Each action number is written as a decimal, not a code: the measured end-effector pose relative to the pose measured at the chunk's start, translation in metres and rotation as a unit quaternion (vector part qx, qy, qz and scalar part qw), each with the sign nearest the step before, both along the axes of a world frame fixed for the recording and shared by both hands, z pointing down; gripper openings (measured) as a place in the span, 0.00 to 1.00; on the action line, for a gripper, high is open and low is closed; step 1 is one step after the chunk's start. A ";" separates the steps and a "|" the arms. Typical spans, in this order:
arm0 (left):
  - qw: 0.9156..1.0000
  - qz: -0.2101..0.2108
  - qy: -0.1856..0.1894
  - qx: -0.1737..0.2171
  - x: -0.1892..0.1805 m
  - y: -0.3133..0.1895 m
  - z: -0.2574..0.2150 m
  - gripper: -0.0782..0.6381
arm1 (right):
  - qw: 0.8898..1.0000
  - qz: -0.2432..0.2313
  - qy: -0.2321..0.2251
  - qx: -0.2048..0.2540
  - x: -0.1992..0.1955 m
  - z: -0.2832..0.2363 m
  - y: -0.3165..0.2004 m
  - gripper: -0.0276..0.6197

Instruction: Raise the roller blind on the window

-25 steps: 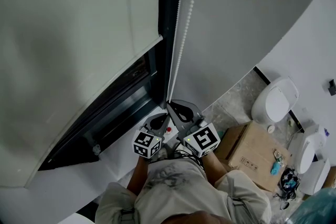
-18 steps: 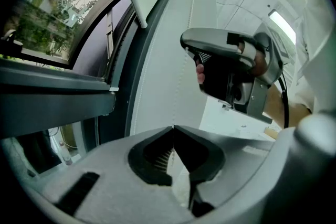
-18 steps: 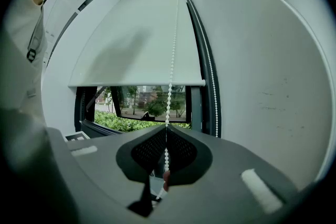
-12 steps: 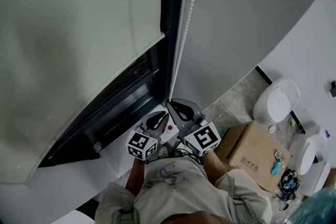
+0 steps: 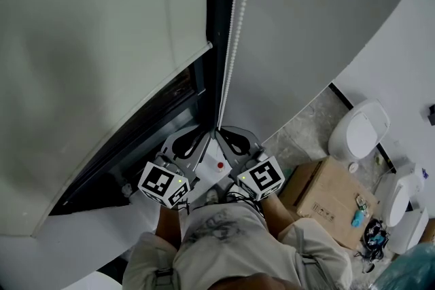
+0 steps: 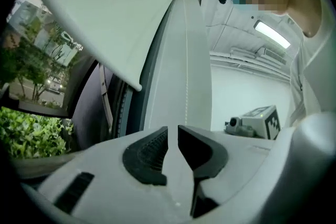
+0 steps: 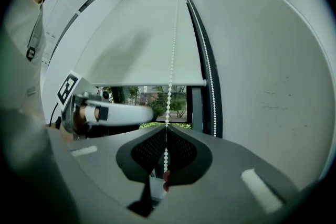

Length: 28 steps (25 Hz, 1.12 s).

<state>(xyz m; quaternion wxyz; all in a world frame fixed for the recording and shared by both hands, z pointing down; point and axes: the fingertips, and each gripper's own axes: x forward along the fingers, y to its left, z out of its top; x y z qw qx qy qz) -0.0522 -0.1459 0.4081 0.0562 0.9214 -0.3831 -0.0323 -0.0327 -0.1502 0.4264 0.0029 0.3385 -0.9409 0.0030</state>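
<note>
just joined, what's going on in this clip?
A person is working a roller blind by its bead chain with handheld tongs in each hand. The right tongs are clamped on the chain low down. The left tongs are open with nothing between them, just to the left of the right ones. The blind is only partly up: a strip of window shows under its bottom bar.
</note>
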 end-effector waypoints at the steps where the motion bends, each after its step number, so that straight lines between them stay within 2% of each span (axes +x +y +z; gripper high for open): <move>1: 1.000 0.002 0.000 0.011 0.000 -0.001 -0.010 0.20 | 1.000 0.001 -0.002 0.001 0.000 -0.001 0.000 0.06; 5: 0.999 0.015 0.001 0.046 0.008 0.000 -0.045 0.21 | 1.000 0.007 0.007 -0.003 0.001 0.001 -0.001 0.06; 13: 0.995 0.034 -0.001 0.099 0.029 -0.008 -0.096 0.21 | 1.000 -0.002 -0.001 0.027 -0.003 -0.005 -0.002 0.06; 18: 0.993 0.037 0.007 0.113 0.038 -0.012 -0.112 0.20 | 1.000 -0.004 0.003 0.017 -0.004 -0.002 -0.001 0.06; 20: 0.992 0.034 0.006 0.120 0.040 -0.012 -0.116 0.17 | 1.000 -0.005 0.002 0.017 -0.006 -0.004 0.000 0.06; 21: 0.992 0.031 0.003 0.122 0.041 -0.012 -0.117 0.14 | 1.000 -0.004 0.002 0.015 -0.006 -0.004 0.000 0.06; 28: 0.992 0.024 -0.019 0.122 0.044 -0.011 -0.113 0.13 | 1.000 -0.004 0.002 0.029 -0.005 -0.002 -0.002 0.06</move>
